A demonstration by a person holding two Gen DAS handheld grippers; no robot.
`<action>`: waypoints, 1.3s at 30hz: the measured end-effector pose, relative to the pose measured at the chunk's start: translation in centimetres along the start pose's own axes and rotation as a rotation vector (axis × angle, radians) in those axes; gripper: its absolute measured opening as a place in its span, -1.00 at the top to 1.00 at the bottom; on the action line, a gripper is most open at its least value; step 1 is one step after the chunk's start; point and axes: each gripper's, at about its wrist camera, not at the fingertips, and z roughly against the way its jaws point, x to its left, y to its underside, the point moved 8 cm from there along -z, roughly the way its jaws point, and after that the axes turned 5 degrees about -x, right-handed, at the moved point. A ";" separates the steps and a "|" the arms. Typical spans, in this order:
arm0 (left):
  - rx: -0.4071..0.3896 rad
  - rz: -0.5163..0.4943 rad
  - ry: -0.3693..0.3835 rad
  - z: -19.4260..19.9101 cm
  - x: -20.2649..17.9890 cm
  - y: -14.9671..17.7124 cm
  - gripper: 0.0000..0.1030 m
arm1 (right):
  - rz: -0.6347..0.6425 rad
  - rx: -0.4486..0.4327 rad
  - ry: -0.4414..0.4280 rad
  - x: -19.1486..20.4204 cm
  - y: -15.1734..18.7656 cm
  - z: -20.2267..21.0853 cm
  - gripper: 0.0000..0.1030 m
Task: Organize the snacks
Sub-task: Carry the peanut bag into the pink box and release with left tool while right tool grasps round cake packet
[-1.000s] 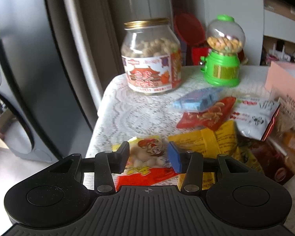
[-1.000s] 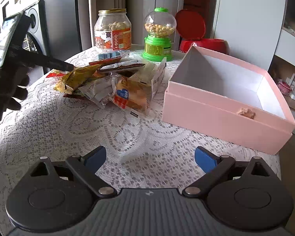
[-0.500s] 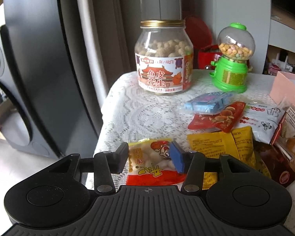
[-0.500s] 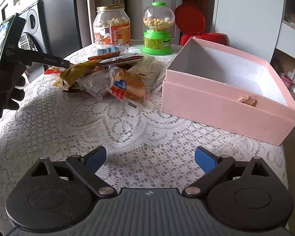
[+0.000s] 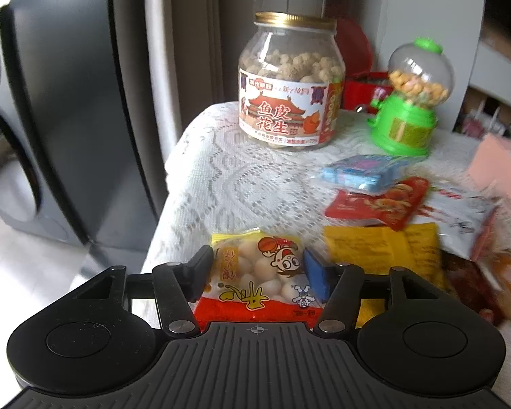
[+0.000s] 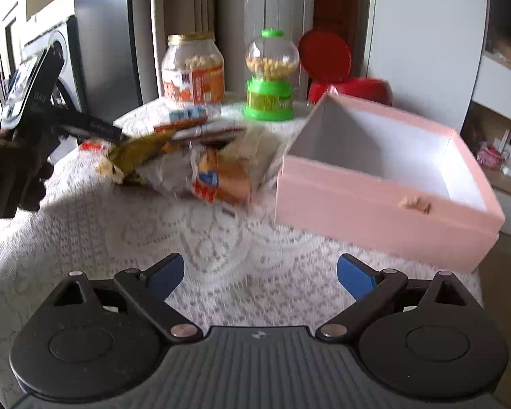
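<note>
A yellow and red packet of white round snacks point(image 5: 255, 272) lies at the near left edge of the lace-covered table point(image 5: 228, 187). My left gripper point(image 5: 257, 269) straddles it, jaws opening, one pad at each side of the packet. I see no squeeze on the packet. A pile of packets lies to the right: yellow point(image 5: 381, 248), red point(image 5: 381, 204), blue point(image 5: 357, 170) and white point(image 5: 460, 218). My right gripper point(image 6: 260, 272) hangs open over bare lace, with nothing between its fingers. The open pink box point(image 6: 385, 204) stands ahead of it to the right.
A peanut jar point(image 5: 289, 85) and a green candy dispenser point(image 5: 408, 112) stand at the table's far edge, with a red bin point(image 6: 340, 81) behind. A dark appliance point(image 5: 68, 102) stands left of the table. A gloved hand point(image 6: 10, 177) holds the left gripper.
My left gripper's jaws have widened and it has moved forward and rolled, so the yellow and red packet now lies between the pads. The right gripper stays open and has barely moved.
</note>
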 end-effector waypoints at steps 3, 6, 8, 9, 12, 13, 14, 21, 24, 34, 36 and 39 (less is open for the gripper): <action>-0.047 0.042 0.060 3.3 -0.2 1.2 -0.19 | 0.000 -0.042 -0.016 0.0 -1.4 0.4 -0.89; -0.102 0.049 0.094 7.4 -1.3 2.6 -0.19 | -0.005 -0.077 -0.020 0.3 -3.1 0.0 -0.89; -0.119 0.062 0.129 9.7 -2.2 3.4 -0.19 | -0.018 -0.090 -0.042 0.8 -4.4 -0.8 -0.87; -0.124 0.068 0.152 10.7 -2.8 3.9 -0.19 | -0.025 -0.086 -0.054 1.1 -4.9 -1.3 -0.79; -0.120 0.087 0.215 12.7 -4.5 5.3 -0.19 | -0.044 -0.066 -0.080 2.1 -6.3 -3.7 -0.68; -0.111 0.094 0.230 12.9 -5.0 5.8 -0.20 | -0.043 -0.068 -0.077 2.3 -6.9 -4.5 -0.67; -0.098 0.103 0.246 12.9 -5.3 6.2 -0.20 | -0.040 -0.069 -0.070 2.5 -7.4 -5.3 -0.63; -0.038 0.191 0.261 11.8 -5.6 8.2 -0.20 | -0.040 0.062 -0.128 3.9 -6.0 -9.5 0.05; -0.030 0.211 0.257 11.9 -5.2 8.5 -0.20 | 0.026 0.049 -0.150 3.9 -4.5 -8.0 0.05; 0.010 0.182 0.304 12.1 -7.6 8.5 -0.20 | 0.026 0.060 -0.180 1.1 -0.2 -2.0 -0.28; 0.019 0.168 0.309 12.0 -8.3 8.5 -0.20 | 0.006 0.025 -0.180 0.8 -0.9 -1.7 -0.42; 0.027 0.139 0.321 12.3 -9.2 8.7 -0.20 | 0.015 -0.022 -0.198 1.2 -2.5 -2.0 -0.54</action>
